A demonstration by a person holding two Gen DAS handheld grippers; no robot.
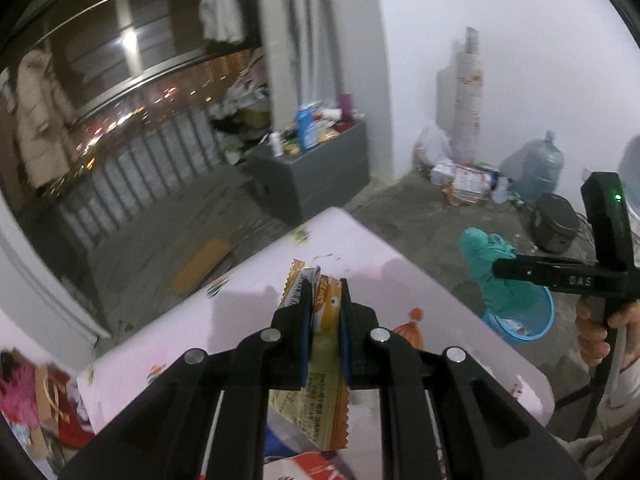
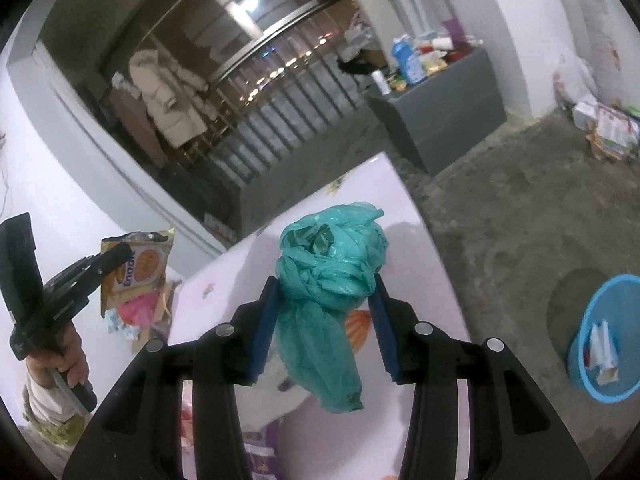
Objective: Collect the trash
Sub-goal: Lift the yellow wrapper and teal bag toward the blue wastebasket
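The left gripper (image 1: 325,308) has its jaws clamped flat on one yellow snack wrapper (image 1: 326,312), carried clear of the pink surface (image 1: 248,304); the right gripper (image 2: 322,312) has its jaws pressed against one knotted teal plastic bag (image 2: 328,276), its loose tail hanging below, likewise carried above the surface; two items of trash are thus held, one per gripper, presumably for carrying to a bin; beyond the surface edge, on the concrete floor (image 2: 500,216), stands one blue basket (image 2: 608,340) already holding scraps, the probable destination.
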